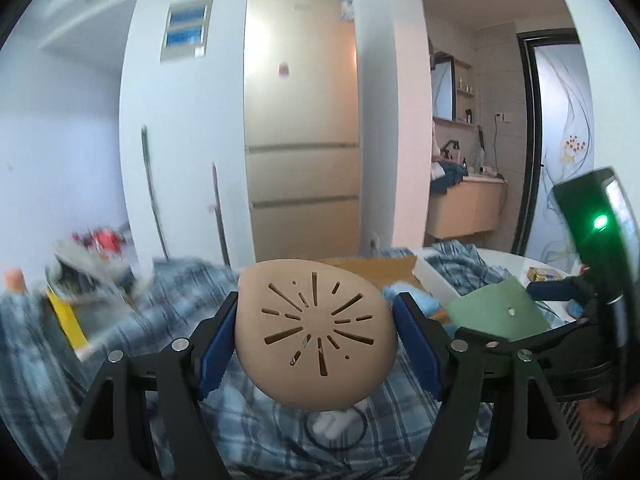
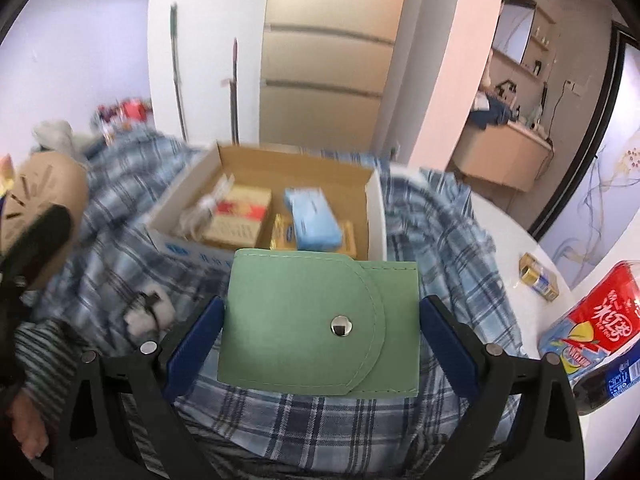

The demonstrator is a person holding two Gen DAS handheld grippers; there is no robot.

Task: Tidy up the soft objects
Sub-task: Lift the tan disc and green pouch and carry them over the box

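The blue plaid cloth (image 2: 452, 240) is the widest thing under me, rumpled across the whole surface and running up to the white table (image 2: 516, 240) edge on my right, where bare tabletop shows beyond the folds. On that cloth, straight ahead of my right gripper (image 2: 320, 332), sits the cardboard box (image 2: 188, 196), its top open and its near wall just past the thing I carry; inside it lie a blue packet (image 2: 314, 218) against a red-and-cream carton (image 2: 240, 216), with some floor still showing along the far wall. At the table's right rim stands a red-labelled bottle (image 2: 596, 328), near my right finger but apart from it, and a small gold pack (image 2: 540, 276) lies further back on the bare white. My right jaws are clamped on the green snap pouch (image 2: 320, 320), blue pads pressing its left and right edges, flap and stud facing me, held above the cloth just short of the box. My left gripper (image 1: 316, 336) is clamped on the tan perforated pad (image 1: 316, 332), pads touching both its sides, held upright over the plaid with a white roll (image 1: 336, 424) and a thin black ring below it. The pouch's corner shows just right of my left finger, so the two loads hang near each other without touching.
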